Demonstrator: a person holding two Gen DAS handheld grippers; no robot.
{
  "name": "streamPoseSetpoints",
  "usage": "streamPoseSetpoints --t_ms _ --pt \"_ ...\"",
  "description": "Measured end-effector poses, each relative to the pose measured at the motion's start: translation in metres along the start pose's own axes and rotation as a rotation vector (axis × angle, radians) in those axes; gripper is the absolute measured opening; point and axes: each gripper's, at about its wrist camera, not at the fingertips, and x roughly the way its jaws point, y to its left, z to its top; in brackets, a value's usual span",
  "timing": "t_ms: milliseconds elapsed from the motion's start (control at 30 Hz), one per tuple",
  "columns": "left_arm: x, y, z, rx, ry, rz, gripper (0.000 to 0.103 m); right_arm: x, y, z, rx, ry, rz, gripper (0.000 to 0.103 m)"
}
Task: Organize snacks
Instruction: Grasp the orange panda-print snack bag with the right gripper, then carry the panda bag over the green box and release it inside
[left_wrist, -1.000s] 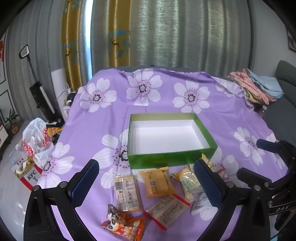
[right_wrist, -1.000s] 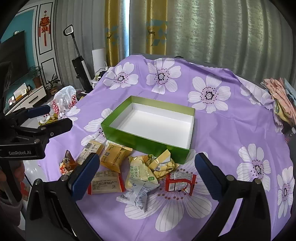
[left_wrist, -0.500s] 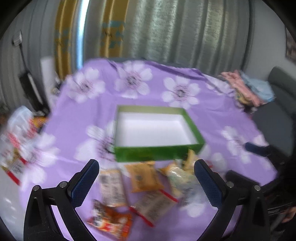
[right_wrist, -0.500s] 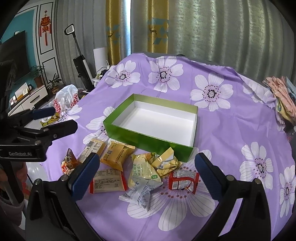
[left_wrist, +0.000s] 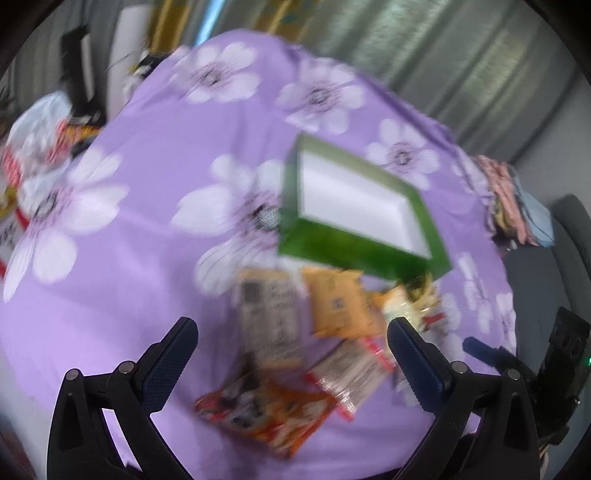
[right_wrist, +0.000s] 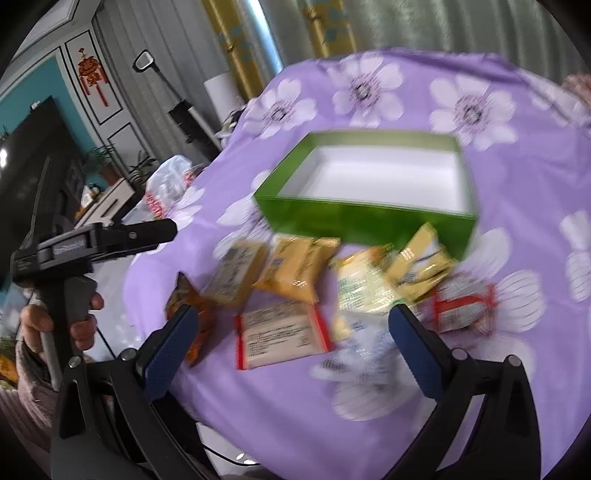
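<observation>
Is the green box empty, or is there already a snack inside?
Empty. The green box shows only its bare white floor; all snacks lie outside, in front of it.

The tablecloth (right_wrist: 517, 177) is purple with large white flowers. The box (right_wrist: 369, 221) is glossy green outside, white inside. Near the cloth's front edge lie an orange-yellow packet (right_wrist: 295, 269), a red-edged pale packet (right_wrist: 280, 336) and an orange-red patterned packet (left_wrist: 262, 410). The grippers' pads (right_wrist: 170, 354) are dark blue.
</observation>
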Motion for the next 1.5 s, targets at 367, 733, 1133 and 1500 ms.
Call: streamPoseSetpoints --t_ms 367,733,1133,1500 --pt "0.002 0.035 -0.039 -0.044 0.093 -0.044 0.102 0.065 0.068 -0.029 -0.079 0.147 0.199 0.087" --pt "0.025 0.035 -0.046 -0.042 0.137 -0.105 0.070 0.107 0.086 -0.031 -0.121 0.227 0.220 0.036" --pt "0.016 0.018 -0.033 -0.016 0.093 -0.118 0.051 0.091 0.076 -0.021 -0.135 0.156 0.235 0.028" --pt "0.021 -0.046 0.034 0.131 0.011 -0.166 0.051 0.057 0.042 0.028 -0.130 -0.005 0.170 0.028"
